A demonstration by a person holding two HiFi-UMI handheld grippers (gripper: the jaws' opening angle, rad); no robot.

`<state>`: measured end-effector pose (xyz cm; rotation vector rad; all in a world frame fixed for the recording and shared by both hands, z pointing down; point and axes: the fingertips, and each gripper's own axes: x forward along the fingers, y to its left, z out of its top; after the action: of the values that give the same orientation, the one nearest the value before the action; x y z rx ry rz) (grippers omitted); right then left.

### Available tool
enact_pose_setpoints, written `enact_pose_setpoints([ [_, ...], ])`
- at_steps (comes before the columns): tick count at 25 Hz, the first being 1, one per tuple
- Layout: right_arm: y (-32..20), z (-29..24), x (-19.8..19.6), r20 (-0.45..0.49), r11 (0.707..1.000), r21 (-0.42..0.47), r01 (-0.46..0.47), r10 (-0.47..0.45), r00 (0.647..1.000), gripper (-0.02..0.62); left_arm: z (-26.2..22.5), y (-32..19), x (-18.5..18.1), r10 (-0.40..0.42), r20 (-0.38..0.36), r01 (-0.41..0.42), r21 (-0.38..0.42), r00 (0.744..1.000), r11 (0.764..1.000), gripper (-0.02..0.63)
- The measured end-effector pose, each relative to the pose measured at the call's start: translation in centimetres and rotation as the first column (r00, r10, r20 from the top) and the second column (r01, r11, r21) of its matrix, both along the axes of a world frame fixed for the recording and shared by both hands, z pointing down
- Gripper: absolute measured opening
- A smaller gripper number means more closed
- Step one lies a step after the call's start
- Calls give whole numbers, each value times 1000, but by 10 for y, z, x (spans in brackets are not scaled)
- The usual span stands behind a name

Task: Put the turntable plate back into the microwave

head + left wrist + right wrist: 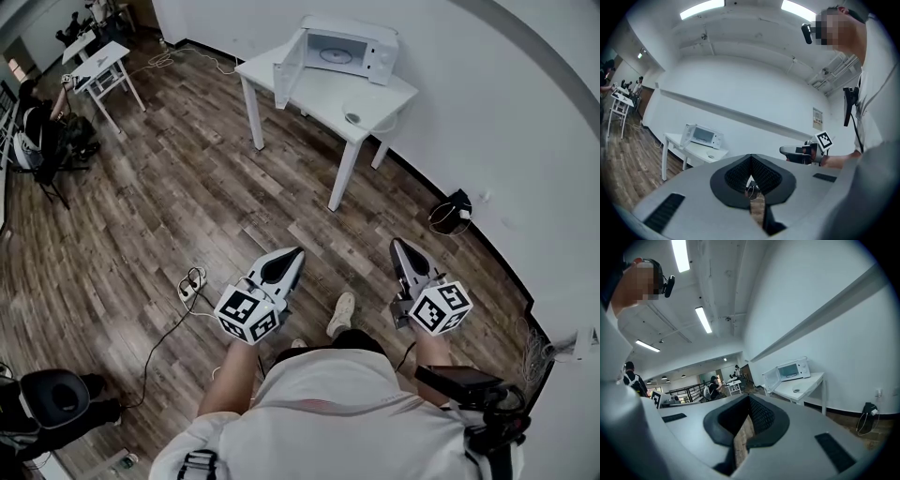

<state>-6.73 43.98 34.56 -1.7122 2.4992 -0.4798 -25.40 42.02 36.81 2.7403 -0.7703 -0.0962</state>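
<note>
Head view is showing two empty tongs pressed together, left tongs (pixel 295 251) and right tongs (pixel 397 244), well apart from one tabletop (pixel 314 94). One open-doored microwave (pixel 375 42) is sitting there, one plate (pixel 334 54) lying inside, one small disc (pixel 353 118) nearby; wood floor (pixel 187 187) is lying between.

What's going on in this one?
A person stands on the wooden floor, well back from a white table bearing a microwave with its door open. The left tongs and right tongs are both shut and empty, pointing toward it. A small round item lies on the table; nothing is being handled.
</note>
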Motion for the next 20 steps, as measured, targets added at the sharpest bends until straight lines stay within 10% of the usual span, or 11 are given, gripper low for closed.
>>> enact_pose_setpoints([
  [10, -90, 7, 32, 60, 999, 20, 39, -40, 997, -6, 1, -84, 28, -44, 43, 44, 2, 998, 999, 9],
  [20, -188, -4, 145, 58, 999, 37, 30, -32, 998, -6, -16, -185, 140, -50, 49, 48, 41, 998, 998, 9],
])
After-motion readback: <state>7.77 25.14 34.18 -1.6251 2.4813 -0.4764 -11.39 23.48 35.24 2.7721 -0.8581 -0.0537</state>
